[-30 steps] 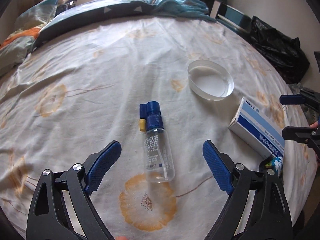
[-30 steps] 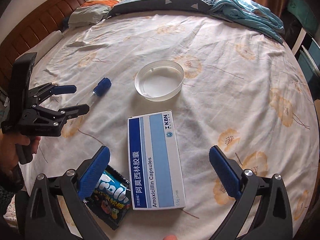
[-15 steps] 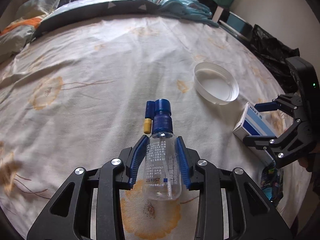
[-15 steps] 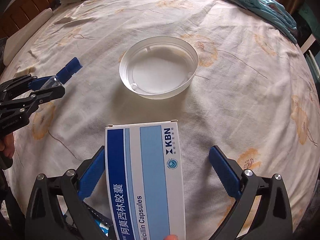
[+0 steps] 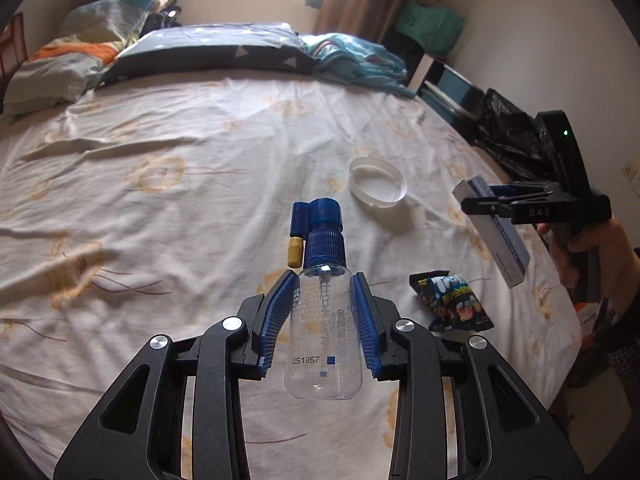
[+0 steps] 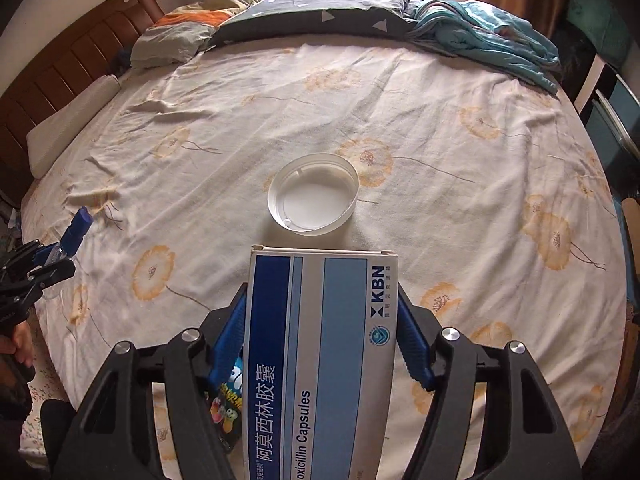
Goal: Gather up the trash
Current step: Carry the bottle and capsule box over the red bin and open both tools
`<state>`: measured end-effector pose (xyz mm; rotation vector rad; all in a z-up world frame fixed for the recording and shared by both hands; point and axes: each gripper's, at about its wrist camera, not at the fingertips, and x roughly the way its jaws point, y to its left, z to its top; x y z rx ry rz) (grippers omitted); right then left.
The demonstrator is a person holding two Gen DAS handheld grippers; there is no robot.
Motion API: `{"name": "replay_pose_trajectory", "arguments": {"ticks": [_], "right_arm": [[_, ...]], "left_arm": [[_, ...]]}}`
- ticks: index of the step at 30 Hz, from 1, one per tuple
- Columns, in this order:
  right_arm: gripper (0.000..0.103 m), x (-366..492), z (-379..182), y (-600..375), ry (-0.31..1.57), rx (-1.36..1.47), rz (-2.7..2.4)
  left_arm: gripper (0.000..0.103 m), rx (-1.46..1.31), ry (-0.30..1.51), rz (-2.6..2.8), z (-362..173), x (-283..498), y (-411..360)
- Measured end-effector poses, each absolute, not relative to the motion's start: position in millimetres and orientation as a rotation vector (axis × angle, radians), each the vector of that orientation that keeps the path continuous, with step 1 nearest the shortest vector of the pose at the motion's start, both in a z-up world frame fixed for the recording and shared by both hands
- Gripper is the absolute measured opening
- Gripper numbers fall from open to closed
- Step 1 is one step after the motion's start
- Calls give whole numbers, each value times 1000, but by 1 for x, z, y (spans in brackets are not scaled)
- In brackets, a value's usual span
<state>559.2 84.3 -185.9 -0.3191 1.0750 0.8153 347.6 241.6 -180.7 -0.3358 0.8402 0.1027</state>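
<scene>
With both loads lifted clear of the bed point(image 5: 168, 152), the black bin bag point(image 5: 508, 136) lay beyond my right gripper point(image 5: 482, 200), nearer that hand. My right jaws had just closed across the blue-and-white cardboard capsule box point(image 6: 320, 344), long axis pointing forward. My left gripper point(image 5: 320, 316) clamped the clear plastic blue-capped spray bottle point(image 5: 322, 320), cap forward.

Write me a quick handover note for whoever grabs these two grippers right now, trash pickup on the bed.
Left gripper: shut on the clear spray bottle, lifted off the bed sheet.
Right gripper: jaws just closed on the capsule box, which is held up.
On the sheet: the round white lid and the candy wrapper.
Done: bottle and box picked up.
Left: bin both, perhaps in the black bag beside the bed, then collect lid and wrapper.
</scene>
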Motion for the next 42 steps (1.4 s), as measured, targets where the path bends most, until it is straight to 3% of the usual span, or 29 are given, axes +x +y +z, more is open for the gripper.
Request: {"name": "replay_pose_trajectory", "arguments": {"ticks": [10, 18, 30, 42], "right_arm": [[66, 447, -91, 34, 955, -270, 914], [66, 341, -62, 7, 906, -250, 997], [66, 222, -92, -23, 919, -281, 1089], [66, 165, -178, -33, 1060, -375, 1094]], "left_arm": [[34, -366, 788, 79, -129, 262, 207], [34, -383, 762, 25, -110, 186, 159], [34, -430, 773, -15, -129, 92, 111], [34, -451, 921, -71, -201, 50, 74]]}}
